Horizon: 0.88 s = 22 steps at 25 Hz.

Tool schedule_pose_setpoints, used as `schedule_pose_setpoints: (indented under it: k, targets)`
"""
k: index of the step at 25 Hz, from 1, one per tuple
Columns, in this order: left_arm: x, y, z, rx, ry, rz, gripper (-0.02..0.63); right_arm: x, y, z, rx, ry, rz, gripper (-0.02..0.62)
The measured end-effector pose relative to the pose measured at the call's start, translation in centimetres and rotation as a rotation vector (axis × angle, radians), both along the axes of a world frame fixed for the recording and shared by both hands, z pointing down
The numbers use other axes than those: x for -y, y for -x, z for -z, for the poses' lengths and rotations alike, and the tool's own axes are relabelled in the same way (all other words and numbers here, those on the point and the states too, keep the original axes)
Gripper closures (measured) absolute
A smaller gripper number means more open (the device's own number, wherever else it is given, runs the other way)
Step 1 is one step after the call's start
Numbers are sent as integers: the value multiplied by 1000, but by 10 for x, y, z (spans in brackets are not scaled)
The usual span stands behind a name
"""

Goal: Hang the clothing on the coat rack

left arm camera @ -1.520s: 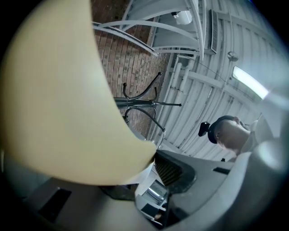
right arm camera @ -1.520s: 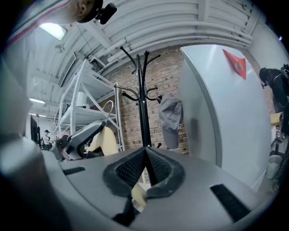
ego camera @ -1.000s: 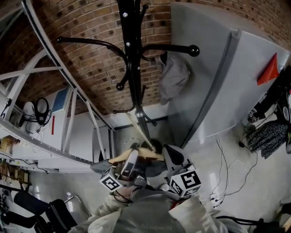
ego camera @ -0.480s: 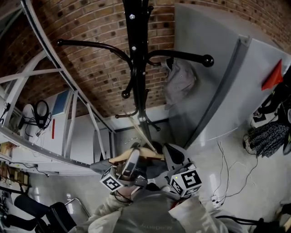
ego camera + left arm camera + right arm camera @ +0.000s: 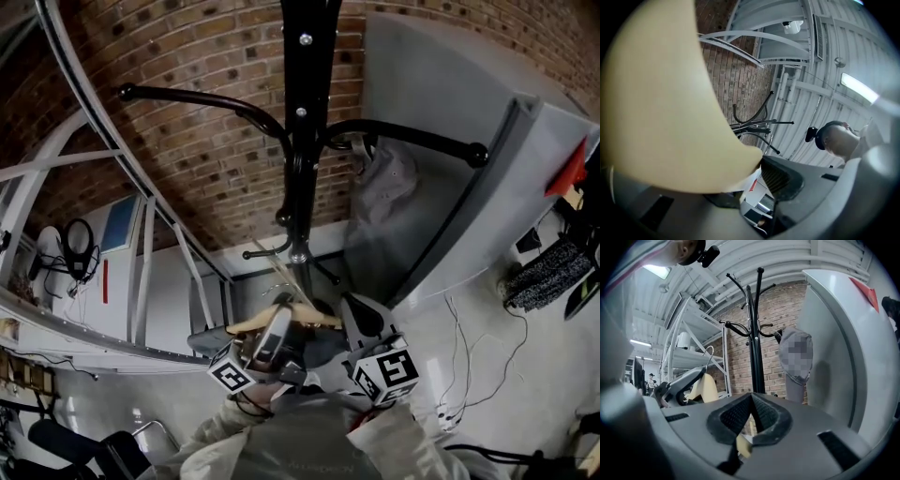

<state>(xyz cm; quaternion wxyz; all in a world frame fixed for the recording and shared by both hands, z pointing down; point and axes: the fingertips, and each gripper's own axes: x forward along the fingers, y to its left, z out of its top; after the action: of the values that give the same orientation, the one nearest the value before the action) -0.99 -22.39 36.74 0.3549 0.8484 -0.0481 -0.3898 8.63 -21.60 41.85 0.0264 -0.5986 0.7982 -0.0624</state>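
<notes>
The left claw (image 5: 758,180) is clamped on the broad shoulder of the wooden hanger (image 5: 661,108), and the right claw (image 5: 751,422) pinches a sliver of its other end. The grey clothing (image 5: 314,349) hangs below the hanger, low before the coat rack (image 5: 300,141). This looks like the carrying step. Next the hanger's hook (image 5: 708,355) must be lifted over a free arm (image 5: 187,97).

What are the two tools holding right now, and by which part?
Both hold the wooden hanger. The left tool grips one of its arms, and the right tool is pinched shut on the other arm.
</notes>
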Motion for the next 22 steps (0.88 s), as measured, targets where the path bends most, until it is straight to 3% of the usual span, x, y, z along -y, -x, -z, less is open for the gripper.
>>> schedule_pose_setpoints:
  k: [9, 22]
  targets:
    - [6, -3, -1, 10, -8, 7, 483, 9, 0, -3, -3, 15, 17, 571]
    - [6, -13, -1, -4, 3, 134, 483, 22, -12, 2, -6, 5, 146, 571]
